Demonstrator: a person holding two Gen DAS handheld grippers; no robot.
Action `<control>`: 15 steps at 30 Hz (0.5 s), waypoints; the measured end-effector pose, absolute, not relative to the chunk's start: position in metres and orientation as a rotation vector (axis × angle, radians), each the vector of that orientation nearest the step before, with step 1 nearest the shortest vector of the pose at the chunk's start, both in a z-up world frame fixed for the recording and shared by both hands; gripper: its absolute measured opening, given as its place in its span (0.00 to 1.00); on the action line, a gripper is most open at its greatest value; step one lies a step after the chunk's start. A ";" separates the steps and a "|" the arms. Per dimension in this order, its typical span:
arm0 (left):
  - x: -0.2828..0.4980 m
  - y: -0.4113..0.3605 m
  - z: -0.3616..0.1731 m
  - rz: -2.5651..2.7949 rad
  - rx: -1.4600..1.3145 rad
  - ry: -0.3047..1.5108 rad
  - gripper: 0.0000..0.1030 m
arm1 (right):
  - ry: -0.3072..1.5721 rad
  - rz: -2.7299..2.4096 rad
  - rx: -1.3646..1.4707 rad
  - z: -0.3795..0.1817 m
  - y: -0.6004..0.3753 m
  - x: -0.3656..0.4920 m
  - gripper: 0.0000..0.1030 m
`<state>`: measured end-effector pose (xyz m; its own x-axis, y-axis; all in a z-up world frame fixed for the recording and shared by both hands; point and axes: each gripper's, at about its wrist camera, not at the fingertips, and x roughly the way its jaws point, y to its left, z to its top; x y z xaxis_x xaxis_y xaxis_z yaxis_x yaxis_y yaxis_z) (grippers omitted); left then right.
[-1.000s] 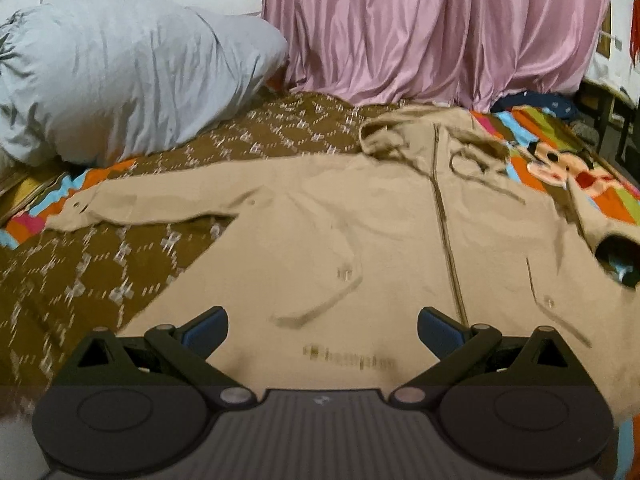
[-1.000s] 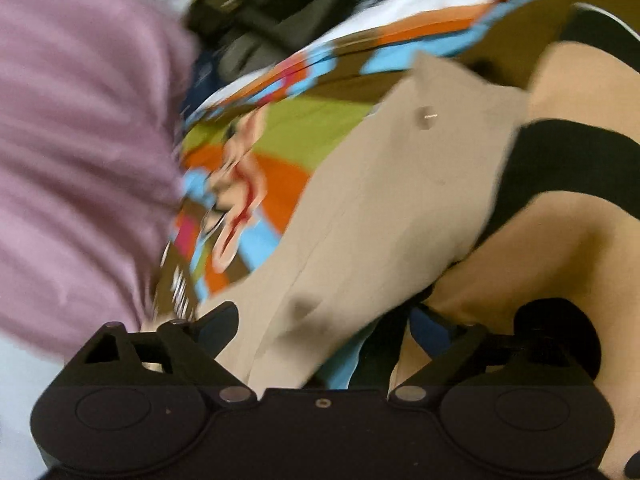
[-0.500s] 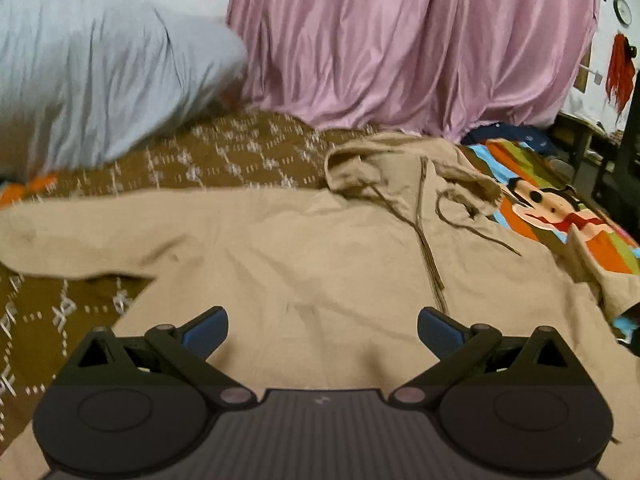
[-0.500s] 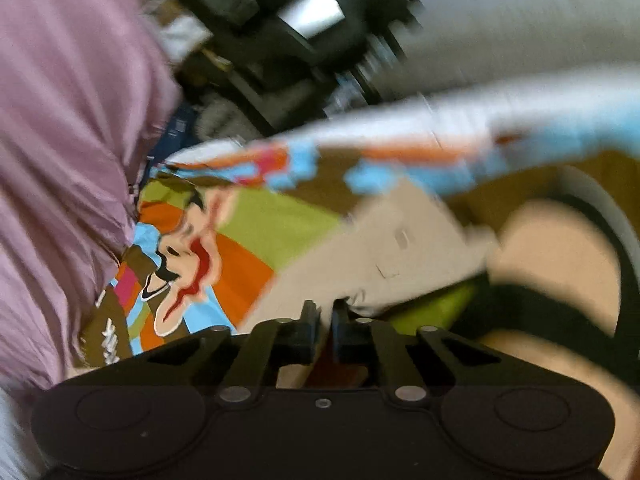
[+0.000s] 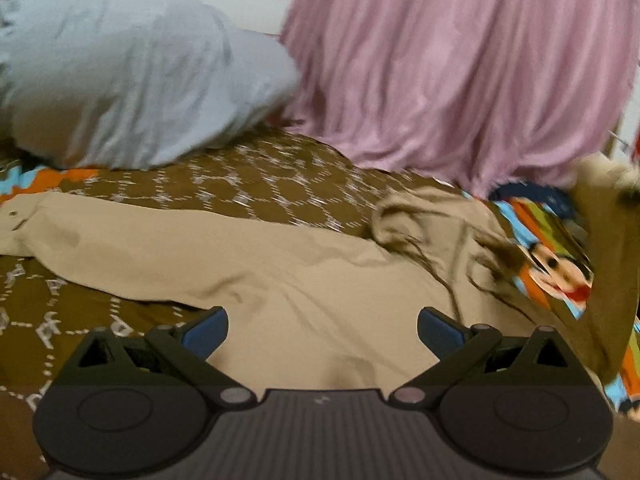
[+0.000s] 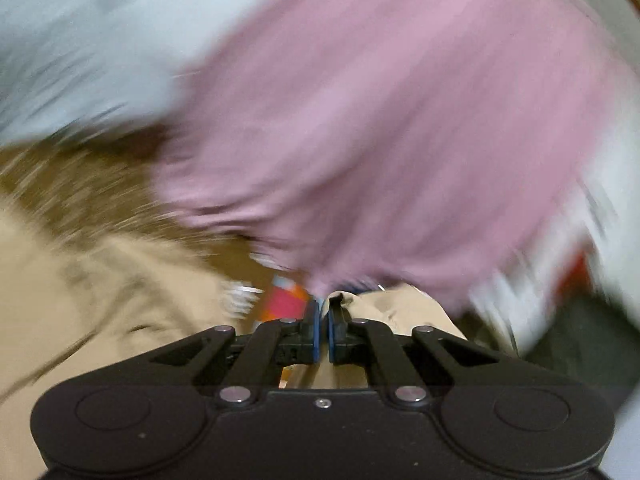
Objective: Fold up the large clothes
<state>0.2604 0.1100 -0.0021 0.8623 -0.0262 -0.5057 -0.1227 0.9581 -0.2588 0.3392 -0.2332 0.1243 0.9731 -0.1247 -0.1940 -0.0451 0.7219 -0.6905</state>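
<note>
A large tan hooded jacket lies spread on the bed, its left sleeve stretched out to the left and its hood at the far side. My left gripper is open and empty, hovering over the jacket's body. My right gripper is shut on the jacket's right sleeve, which shows lifted at the right edge of the left wrist view. The right wrist view is heavily blurred; the rest of the jacket shows at its left.
The bed has a brown patterned cover and a colourful cartoon sheet on the right. A big grey pillow lies at the back left. A pink curtain hangs behind the bed.
My right gripper closed on the jacket's right sleeve and swung it up and to the left. My left gripper stayed open and moved towards the jacket's upper left part.
</note>
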 end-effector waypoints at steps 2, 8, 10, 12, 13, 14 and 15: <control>0.264 0.121 -0.001 0.095 -0.301 0.522 0.99 | 0.272 0.057 -0.902 0.094 -0.184 0.345 0.03; 0.280 0.145 -0.006 0.169 -0.330 0.529 0.99 | 0.507 0.259 -1.044 -0.010 -0.095 0.352 0.14; 0.286 0.146 -0.012 0.156 -0.345 0.546 0.99 | 0.582 0.318 -1.030 -0.033 -0.084 0.341 0.20; 0.290 0.144 -0.017 0.119 -0.370 0.559 0.99 | 0.658 0.363 -0.966 -0.040 -0.086 0.328 0.48; 0.290 0.142 -0.020 0.096 -0.377 0.563 0.99 | 0.681 0.379 -0.918 -0.041 -0.089 0.317 0.54; 0.289 0.138 -0.023 0.076 -0.377 0.569 0.99 | 0.701 0.391 -0.872 -0.038 -0.096 0.307 0.62; 0.290 0.134 -0.026 0.059 -0.371 0.577 0.99 | 0.721 0.395 -0.835 -0.035 -0.102 0.298 0.66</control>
